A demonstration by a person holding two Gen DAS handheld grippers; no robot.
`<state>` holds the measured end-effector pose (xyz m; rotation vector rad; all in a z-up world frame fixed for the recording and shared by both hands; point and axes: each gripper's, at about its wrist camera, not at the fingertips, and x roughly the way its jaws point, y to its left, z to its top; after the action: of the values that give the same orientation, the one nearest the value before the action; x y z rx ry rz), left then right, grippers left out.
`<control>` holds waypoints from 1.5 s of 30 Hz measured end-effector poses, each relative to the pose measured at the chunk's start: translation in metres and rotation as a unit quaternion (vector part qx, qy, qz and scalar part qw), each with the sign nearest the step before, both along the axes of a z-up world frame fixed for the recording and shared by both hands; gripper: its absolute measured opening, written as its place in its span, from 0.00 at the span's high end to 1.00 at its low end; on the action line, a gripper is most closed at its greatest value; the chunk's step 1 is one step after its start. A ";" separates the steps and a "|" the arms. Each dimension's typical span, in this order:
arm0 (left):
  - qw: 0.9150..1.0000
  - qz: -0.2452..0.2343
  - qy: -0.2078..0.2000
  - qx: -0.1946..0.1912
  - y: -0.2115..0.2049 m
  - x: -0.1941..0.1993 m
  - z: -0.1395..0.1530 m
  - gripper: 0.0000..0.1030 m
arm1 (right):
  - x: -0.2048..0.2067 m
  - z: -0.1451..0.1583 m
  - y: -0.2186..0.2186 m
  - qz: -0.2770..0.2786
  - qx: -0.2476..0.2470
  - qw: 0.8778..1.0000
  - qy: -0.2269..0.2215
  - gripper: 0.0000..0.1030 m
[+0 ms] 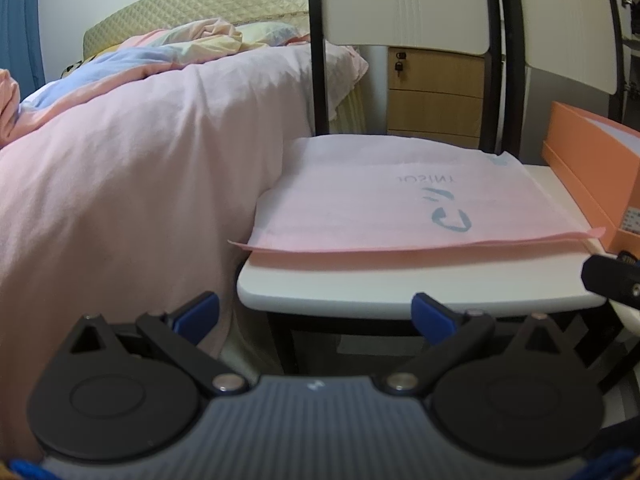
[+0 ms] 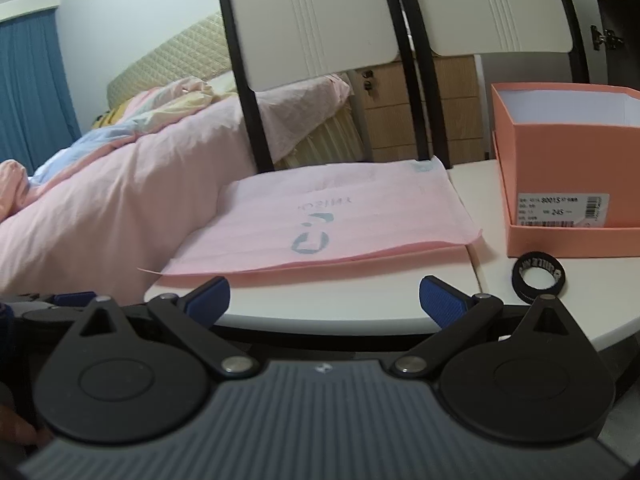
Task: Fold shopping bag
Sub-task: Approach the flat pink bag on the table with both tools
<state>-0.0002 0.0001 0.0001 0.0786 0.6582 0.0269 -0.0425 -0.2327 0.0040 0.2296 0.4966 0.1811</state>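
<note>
Approach step: both tools, left tool (image 1: pixel 316 312) and right tool (image 2: pixel 324 296), gape empty; shopping bag (image 2: pixel 320 224) lies flat (unfolded) at twelve o'clock, its near edge needing a grasp next.

An open orange cardboard box (image 2: pixel 568 184) with a printed label and a black elastic band (image 2: pixel 538 277) are set on the white counter (image 2: pixel 520 292); a pink-quilted bed (image 1: pixel 120 160) is seen alongside.

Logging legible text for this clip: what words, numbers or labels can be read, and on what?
"80015" and "245": white sticker on the orange box; its barcode and other lines are too small.
Blue logo and word on the pink shopping bag: upside down from here, too faint to read.
White lettering on the black ring: too blurred.
</note>
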 end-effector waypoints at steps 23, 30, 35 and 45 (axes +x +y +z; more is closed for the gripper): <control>0.995 0.008 -0.076 0.069 -0.011 -0.025 0.013 0.00 | 0.010 -0.007 -0.009 0.033 0.025 0.999 -0.028 0.00; 0.996 -0.013 -0.069 0.058 -0.016 -0.031 0.011 0.00 | 0.013 -0.007 -0.014 0.025 0.033 0.998 -0.043 0.00; 0.995 -0.021 -0.078 0.066 -0.020 -0.037 0.013 0.00 | 0.015 -0.007 -0.013 0.024 0.025 0.998 -0.049 0.00; 0.997 -0.035 -0.067 0.033 -0.013 -0.037 0.016 0.00 | 0.020 -0.008 -0.004 0.028 0.009 0.998 -0.049 0.00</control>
<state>-0.0377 -0.0132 0.0159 0.1632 0.5208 -0.0139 -0.0226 -0.2367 -0.0041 0.2236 0.4037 0.2506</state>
